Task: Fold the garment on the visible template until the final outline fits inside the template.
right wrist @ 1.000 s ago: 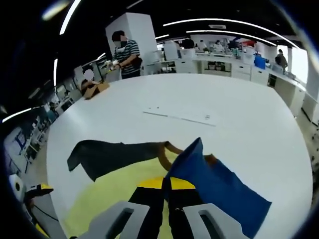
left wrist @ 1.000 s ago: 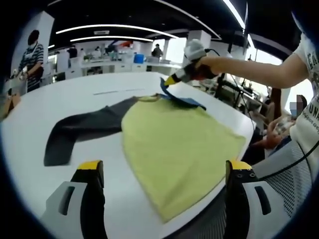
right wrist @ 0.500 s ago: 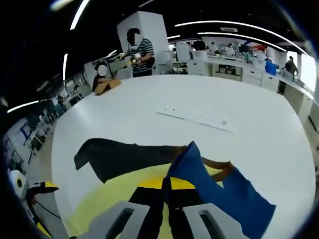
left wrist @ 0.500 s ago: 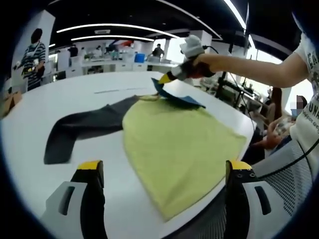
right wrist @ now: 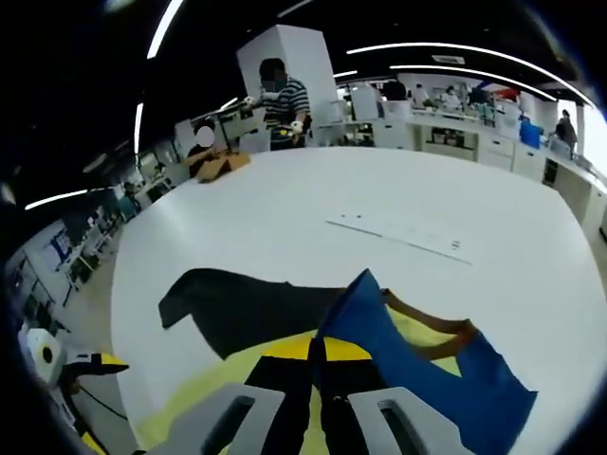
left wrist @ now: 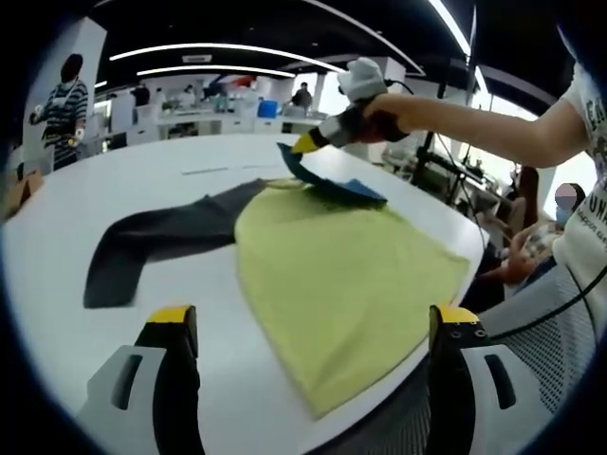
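Right tool [right wrist: 318,365], jaws closed on the blue sleeve [right wrist: 408,374] of the shirt, lifting its cuff end off the table; in the left gripper view the same tool [left wrist: 305,142] is seen at the far side of the shirt, held by a hand [left wrist: 379,106], with the blue sleeve [left wrist: 332,180] rising to it from the shoulder. Left tool [left wrist: 313,327], jaws spread wide and holding nothing, raised above the near edge of the table.

Table [left wrist: 142,161]: large, white, rounded at its edges. A thin pale strip [right wrist: 398,234] lies flat on it beyond the shirt, well apart from it.

Shirt: yellow body [left wrist: 332,275] spread flat near the table's edge, its hem reaching that edge on the side of the left tool. Dark grey sleeve [left wrist: 161,242] stretched out flat to the side, bending down at the cuff. Brown collar [right wrist: 427,327] visible beside the raised blue sleeve.

Background: a person in a striped top [right wrist: 283,100] stands past the far end of the table; a brown box [right wrist: 220,166] sits near that person.
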